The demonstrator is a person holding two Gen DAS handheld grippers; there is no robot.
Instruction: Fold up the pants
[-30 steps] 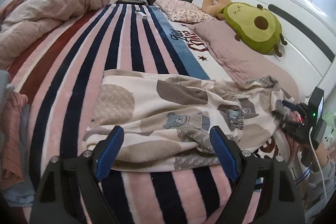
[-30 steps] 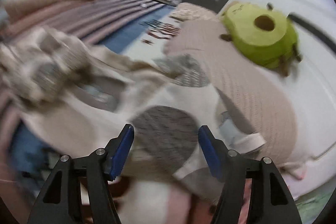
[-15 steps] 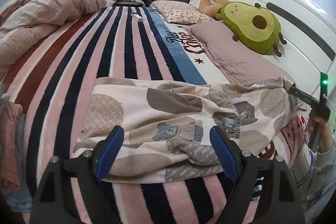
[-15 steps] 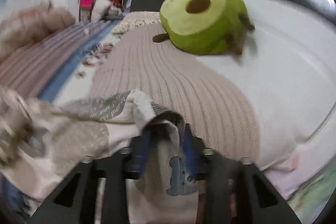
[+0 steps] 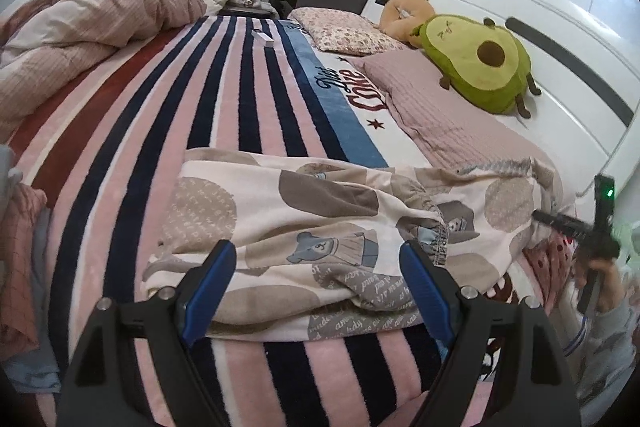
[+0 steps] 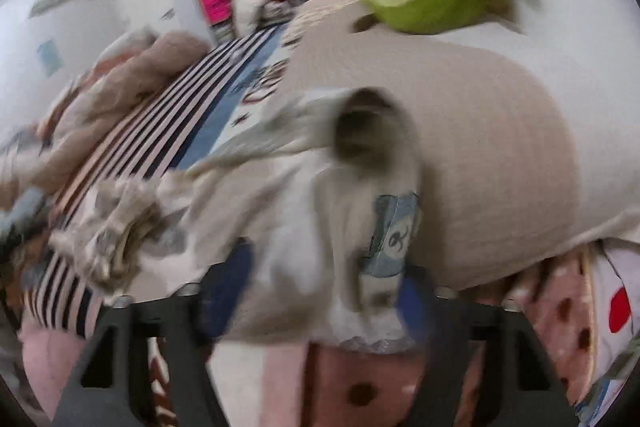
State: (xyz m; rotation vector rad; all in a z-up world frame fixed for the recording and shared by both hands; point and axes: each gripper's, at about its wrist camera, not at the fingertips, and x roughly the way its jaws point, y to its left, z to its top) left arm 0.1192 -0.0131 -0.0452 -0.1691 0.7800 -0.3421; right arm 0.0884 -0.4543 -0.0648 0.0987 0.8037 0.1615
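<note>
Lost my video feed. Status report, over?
Left gripper open above pants. Right gripper blurred, pants cloth between its fingers, grip unclear. Avocado plush well clear.

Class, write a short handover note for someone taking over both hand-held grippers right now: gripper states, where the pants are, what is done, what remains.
Left hand-held gripper: open, empty, poised over the near edge of the pants.
Right hand-held gripper: cloth of one end of the pants lies between its fingers; the blur hides whether it is clamped.
Pants: spread across the striped blanket, rumpled.
Done: one end gathered.
Left: smooth and fold.
</note>
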